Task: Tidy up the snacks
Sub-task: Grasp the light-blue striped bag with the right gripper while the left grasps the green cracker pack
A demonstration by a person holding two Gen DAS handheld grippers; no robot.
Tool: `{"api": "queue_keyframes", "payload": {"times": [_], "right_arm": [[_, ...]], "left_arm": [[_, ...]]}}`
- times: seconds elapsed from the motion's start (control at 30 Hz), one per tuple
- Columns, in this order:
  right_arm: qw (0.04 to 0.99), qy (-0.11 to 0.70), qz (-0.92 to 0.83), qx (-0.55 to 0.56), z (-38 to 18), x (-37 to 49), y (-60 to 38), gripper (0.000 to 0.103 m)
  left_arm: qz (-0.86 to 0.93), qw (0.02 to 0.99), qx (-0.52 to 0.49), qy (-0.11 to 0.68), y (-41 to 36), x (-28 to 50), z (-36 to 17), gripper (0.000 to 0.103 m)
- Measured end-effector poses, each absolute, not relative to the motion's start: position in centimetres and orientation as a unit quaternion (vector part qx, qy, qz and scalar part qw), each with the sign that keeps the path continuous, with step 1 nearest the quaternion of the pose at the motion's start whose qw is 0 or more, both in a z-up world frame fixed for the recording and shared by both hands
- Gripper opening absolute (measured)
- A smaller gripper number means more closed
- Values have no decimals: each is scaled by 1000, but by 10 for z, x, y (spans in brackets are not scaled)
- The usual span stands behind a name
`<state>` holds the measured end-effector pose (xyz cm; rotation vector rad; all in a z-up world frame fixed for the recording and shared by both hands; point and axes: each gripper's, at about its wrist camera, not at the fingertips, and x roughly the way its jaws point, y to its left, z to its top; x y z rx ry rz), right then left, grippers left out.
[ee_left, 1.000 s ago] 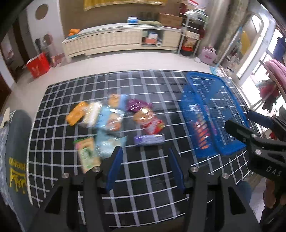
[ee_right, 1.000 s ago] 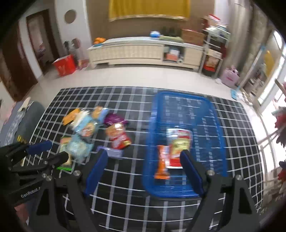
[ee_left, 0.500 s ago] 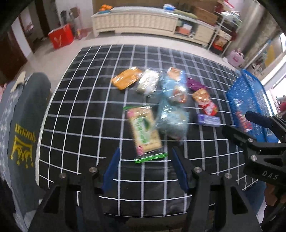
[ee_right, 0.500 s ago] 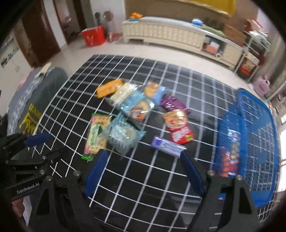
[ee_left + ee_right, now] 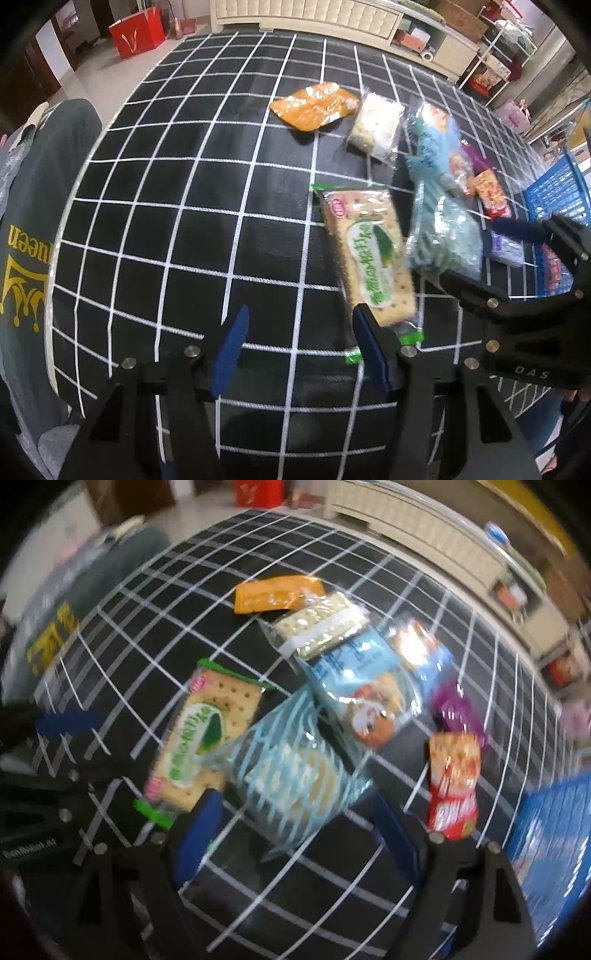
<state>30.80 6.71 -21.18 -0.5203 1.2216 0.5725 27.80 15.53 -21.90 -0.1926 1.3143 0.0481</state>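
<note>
your left gripper hangs over the black grid-patterned tablecloth with its blue-padded fingers spread and nothing between them; the near end of the green cracker pack lies just beside the right-hand finger. your right gripper hovers with fingers released too, framing the near edge of the pale blue striped bag, which is not pinched. the snacks lie loose in a cluster on the cloth: the green cracker pack touches the striped bag's left side, a light blue bag with a cartoon face overlaps the striped bag's far end, and a clear pack of white crackers sits beyond it, touching an orange packet at the far edge of the group. to the right lie a purple packet and, nearer, a red-and-orange packet. the blue basket stands at the right edge of the cloth, apart from the cluster, with some packets inside, too blurred to tell apart. a grey garment with yellow lettering drapes the table's left edge.
</note>
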Motion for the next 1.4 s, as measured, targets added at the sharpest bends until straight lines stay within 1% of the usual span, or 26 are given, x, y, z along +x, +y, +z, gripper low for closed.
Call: {"api": "queue_keyframes", "payload": {"times": [0.1, 0.3, 0.37, 0.5, 0.53, 0.63, 0.73, 0.8, 0.97, 1.1, 1.23, 1.3, 1.33, 1.4], "right_arm": [[739, 550, 275, -274, -221, 311, 76, 86], [731, 561, 305, -243, -231, 322, 78, 86], [736, 558, 309, -225, -231, 323, 76, 81], [747, 547, 314, -213, -230, 319, 66, 67], [749, 551, 310, -200, -228, 319, 62, 66], [756, 567, 297, -137, -222, 319, 41, 64], [771, 565, 278, -93, -213, 308, 23, 64], [783, 558, 263, -84, -207, 299, 14, 64], [806, 535, 248, -55, -186, 287, -11, 65], [817, 518, 248, -63, -175, 280, -15, 65], [815, 520, 248, -60, -177, 282, -17, 65], [813, 525, 245, -55, -180, 285, -20, 65], [813, 527, 243, -52, -182, 287, -21, 65], [812, 529, 241, -48, -183, 287, -23, 65]], "left_arm": [[17, 784, -82, 615, 154, 283, -229, 56], [0, 783, -87, 616, 151, 287, -237, 56], [-2, 782, -90, 617, 150, 287, -237, 56], [1, 783, -88, 616, 150, 288, -235, 56], [2, 784, -86, 615, 149, 287, -233, 56], [-6, 784, -87, 614, 141, 286, -228, 56], [-27, 782, -105, 613, 134, 288, -226, 56], [-35, 781, -110, 614, 126, 292, -225, 56], [-15, 775, -69, 628, 108, 305, -234, 56], [1, 770, -65, 634, 98, 318, -241, 56], [18, 772, -57, 633, 92, 331, -246, 61], [30, 771, -46, 635, 87, 333, -249, 66], [35, 769, -43, 637, 86, 335, -252, 66], [44, 771, -41, 634, 86, 335, -256, 78]]}}
